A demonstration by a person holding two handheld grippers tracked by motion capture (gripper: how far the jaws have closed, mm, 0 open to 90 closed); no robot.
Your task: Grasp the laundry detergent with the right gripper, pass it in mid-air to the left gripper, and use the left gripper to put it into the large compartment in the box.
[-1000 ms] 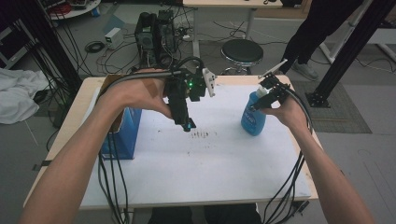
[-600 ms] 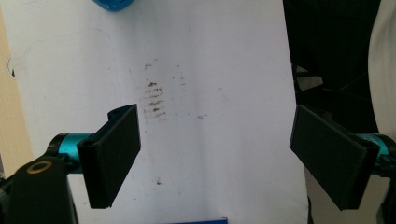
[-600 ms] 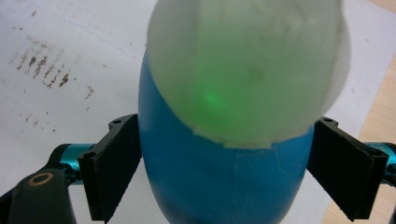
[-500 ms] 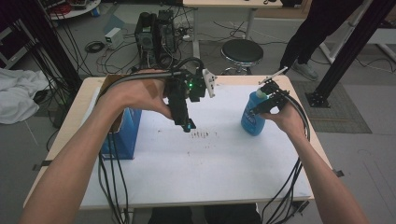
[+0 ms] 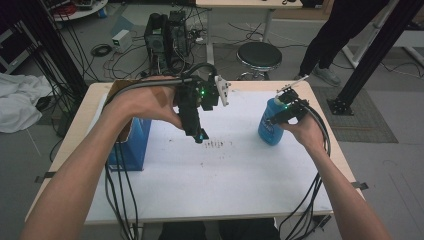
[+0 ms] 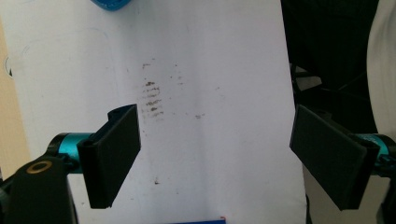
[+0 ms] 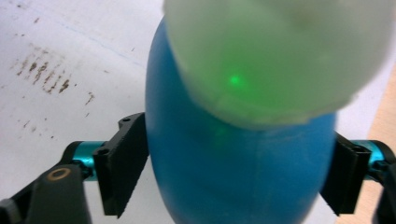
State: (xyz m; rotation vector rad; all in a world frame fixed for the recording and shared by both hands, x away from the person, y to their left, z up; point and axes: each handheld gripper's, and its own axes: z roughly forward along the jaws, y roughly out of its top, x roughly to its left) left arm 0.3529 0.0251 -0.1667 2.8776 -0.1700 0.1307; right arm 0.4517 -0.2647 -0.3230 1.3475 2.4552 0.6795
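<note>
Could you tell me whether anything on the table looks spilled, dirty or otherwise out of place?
Yes: a patch of small brown marks soils the white sheet near the table's middle, just beside the left gripper. The blue bottle stands upright between the right gripper pads; nothing is spilled.

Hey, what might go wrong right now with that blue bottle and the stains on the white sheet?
The right gripper has just been closing on the blue bottle; its rounded, smooth-looking body might slip or tip if the pads grip unevenly. The bottle stands near the table edge, so a nudge may send it off. The open left gripper hovers over the brown stains and might smear them.
</note>
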